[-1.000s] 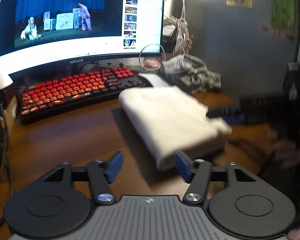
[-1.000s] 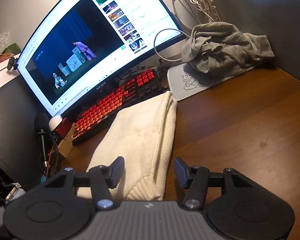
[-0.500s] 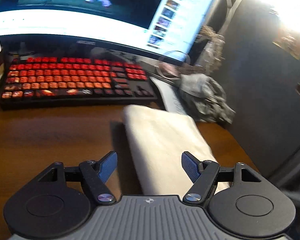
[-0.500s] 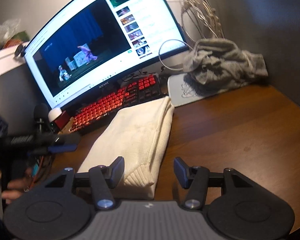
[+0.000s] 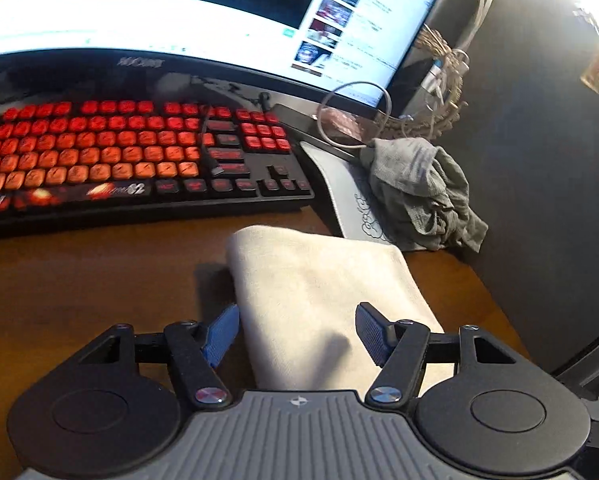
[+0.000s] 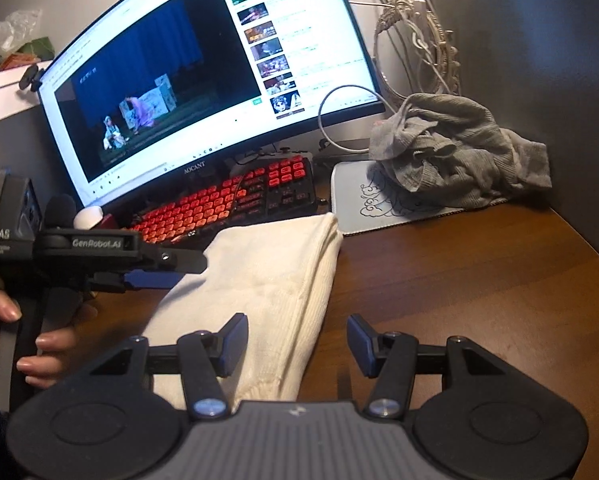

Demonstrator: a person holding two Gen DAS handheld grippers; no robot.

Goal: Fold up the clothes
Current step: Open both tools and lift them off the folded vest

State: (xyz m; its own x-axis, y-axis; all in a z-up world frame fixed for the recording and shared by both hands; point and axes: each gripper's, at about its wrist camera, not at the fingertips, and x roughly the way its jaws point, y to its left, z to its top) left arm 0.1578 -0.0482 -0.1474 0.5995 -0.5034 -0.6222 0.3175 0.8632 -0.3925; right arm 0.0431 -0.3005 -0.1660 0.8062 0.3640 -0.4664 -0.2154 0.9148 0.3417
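The left gripper (image 5: 297,334), jaws closing on nothing yet, straddled the near end of the folded cream knit garment (image 5: 323,300), whose long axis ran away toward the red-lit keyboard (image 5: 139,160). The right gripper (image 6: 295,344) stood half-open and empty, the garment's near right edge just below it.

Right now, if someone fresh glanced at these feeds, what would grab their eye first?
Probably the glowing red keyboard under the bright curved monitor at the back of the desk. Next, the cream folded garment lying on the wood in front of them, with the left gripper closing its jaws over its near end. Behind it, a crumpled grey garment sits heaped on a pale mat at the right.
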